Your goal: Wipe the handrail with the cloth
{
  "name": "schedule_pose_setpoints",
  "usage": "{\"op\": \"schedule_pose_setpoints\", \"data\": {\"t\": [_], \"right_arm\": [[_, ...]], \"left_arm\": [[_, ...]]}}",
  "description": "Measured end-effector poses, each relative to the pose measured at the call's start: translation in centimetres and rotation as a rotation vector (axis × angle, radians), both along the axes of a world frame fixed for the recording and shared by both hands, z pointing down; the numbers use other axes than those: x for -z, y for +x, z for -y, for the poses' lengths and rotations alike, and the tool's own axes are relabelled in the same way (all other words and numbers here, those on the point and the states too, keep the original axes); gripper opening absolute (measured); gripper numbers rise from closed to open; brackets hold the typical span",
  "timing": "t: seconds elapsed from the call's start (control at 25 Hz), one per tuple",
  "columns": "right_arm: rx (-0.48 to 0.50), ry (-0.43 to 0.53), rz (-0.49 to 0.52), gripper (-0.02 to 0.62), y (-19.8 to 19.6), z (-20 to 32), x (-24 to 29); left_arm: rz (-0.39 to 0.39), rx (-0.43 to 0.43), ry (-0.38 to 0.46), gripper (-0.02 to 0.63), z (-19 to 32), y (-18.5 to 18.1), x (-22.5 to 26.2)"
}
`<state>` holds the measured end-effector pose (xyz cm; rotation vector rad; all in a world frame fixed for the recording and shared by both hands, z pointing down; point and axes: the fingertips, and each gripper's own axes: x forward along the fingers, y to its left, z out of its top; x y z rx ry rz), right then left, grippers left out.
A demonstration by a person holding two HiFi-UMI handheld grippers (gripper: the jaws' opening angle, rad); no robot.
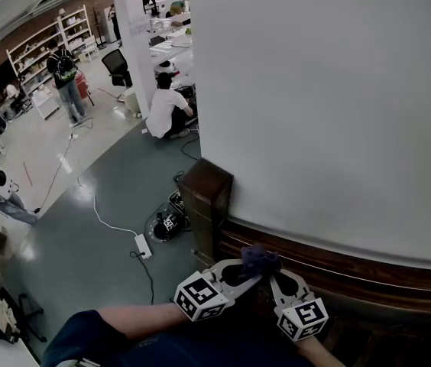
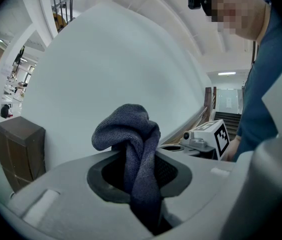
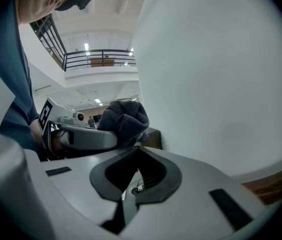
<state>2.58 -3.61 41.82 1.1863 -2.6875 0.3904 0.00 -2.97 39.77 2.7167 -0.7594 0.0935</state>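
While my left gripper [image 1: 247,272] clamps its jaws on the bunched cloth [image 2: 130,136] just above the handrail [image 1: 353,272], perhaps touching it, my right gripper [image 3: 126,204] sits closed, empty. Wiping looks about to start: next I press down and slide along.

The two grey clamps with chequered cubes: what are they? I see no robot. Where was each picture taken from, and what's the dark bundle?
No robot here: a person holds one tool in each hand. The head view comes from a camera on the person's head, looking down. In it, the left tool and the right tool are near a dark wooden handrail that runs along a white wall to a square post. The other two pictures come from cameras riding on each tool, looking along its jaws. The left tool's jaws are shut on a dark blue cloth. The right tool's jaws are together with nothing between them. The cubes are part of the tools.
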Motion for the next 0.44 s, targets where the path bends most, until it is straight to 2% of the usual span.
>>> {"op": "schedule_pose_setpoints", "data": {"t": [0.44], "right_arm": [[-0.017,-0.013,0.0,0.008,0.32,0.55,0.03]], "left_arm": [[-0.008,0.008,-0.006,0.097,0.79,-0.64,0.22]]}}
